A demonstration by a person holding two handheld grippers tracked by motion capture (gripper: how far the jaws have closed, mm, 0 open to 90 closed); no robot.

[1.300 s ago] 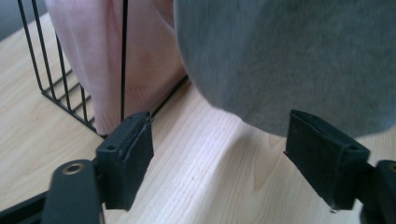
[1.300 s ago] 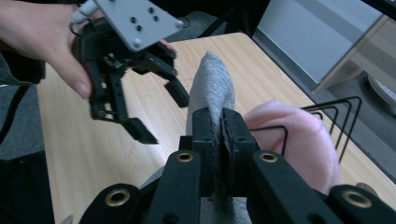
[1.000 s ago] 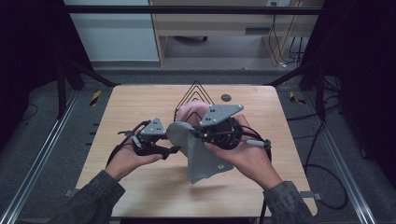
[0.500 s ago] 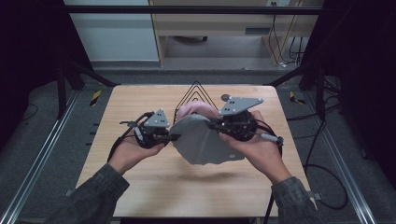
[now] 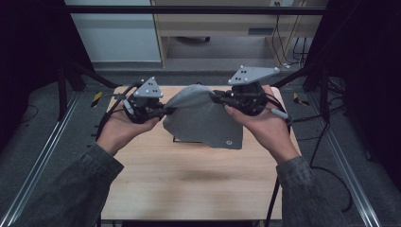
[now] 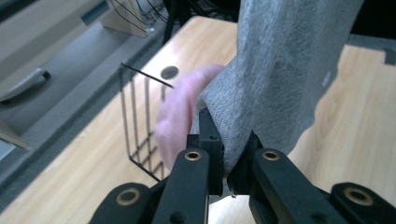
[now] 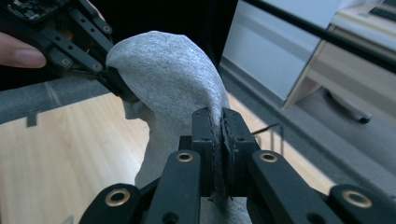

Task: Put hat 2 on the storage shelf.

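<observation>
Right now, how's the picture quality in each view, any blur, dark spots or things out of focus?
High view: dim, with near-black sides; the grey cloth and wooden table are fairly sharp. Left gripper view: bright, left gripper crisp, but the pink cloth behind is smeared and the wire rack soft. Right gripper view: right gripper and cloth weave sharp, upper left black, background furniture soft.

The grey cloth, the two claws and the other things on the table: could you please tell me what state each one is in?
Grey cloth: lifted off the table, hanging between both claws.
Left claw: shut on the grey cloth's edge.
Right claw: shut on the grey cloth.
Pink cloth: lying beside the wire rack, blurred.
Wire rack: upright on the table.
Table: bare wood at the near side.
</observation>
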